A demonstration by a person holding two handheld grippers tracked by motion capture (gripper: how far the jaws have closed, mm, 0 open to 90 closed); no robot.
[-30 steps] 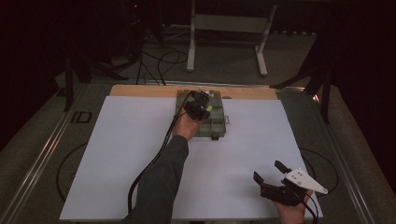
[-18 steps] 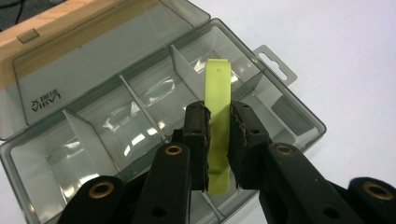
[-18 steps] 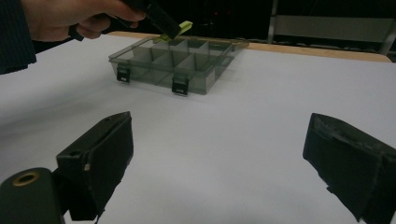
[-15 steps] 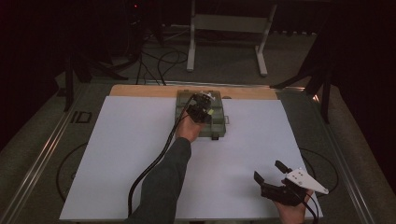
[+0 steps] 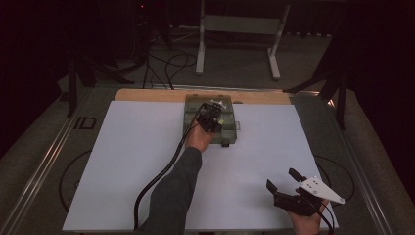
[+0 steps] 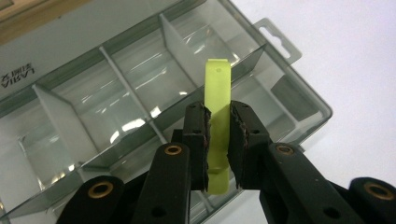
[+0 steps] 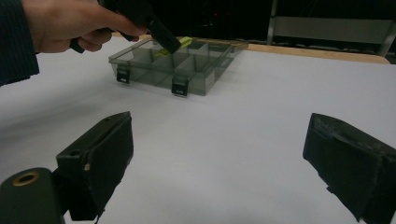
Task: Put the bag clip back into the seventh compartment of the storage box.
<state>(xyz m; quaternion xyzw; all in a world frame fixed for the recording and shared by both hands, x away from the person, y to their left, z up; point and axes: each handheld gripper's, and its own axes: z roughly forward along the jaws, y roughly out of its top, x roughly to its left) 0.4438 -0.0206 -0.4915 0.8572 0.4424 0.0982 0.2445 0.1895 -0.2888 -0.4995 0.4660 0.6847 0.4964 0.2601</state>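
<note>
- Left gripper (image 6: 218, 140) has its two black jaws clamped on a narrow lime-green plastic strip (image 6: 218, 100), which stands up between the pads and pokes out past their tips; a small hole shows near its far end.
- Seen from the left gripper view, the strip is held over a smoky-grey transparent plastic organiser box (image 6: 116, 88) with divider walls forming several compartments; which compartment lies directly under the strip cannot be told.
- From the high view, the left gripper (image 5: 211, 117) sits over the box (image 5: 229, 134) at the far middle of the table, the person's dark-sleeved forearm (image 5: 171, 196) reaching up to it from the bottom edge with a black cable trailing alongside.
- Right gripper (image 7: 219, 158) has its jaws spread wide apart with nothing between them, above the white table sheet (image 7: 261, 102).
- From the high view, the right gripper (image 5: 286, 183) is held at the near right corner of the sheet (image 5: 132, 161), well apart from the box, with its pale three-cornered plate on top.
- The right gripper view shows the box (image 7: 187, 65) with two dark latches on its near wall, and the green strip (image 7: 180, 44) above it at the tip of the left gripper.
- A light wooden board (image 5: 147, 95) runs along the far edge of the sheet, just behind the box.
</note>
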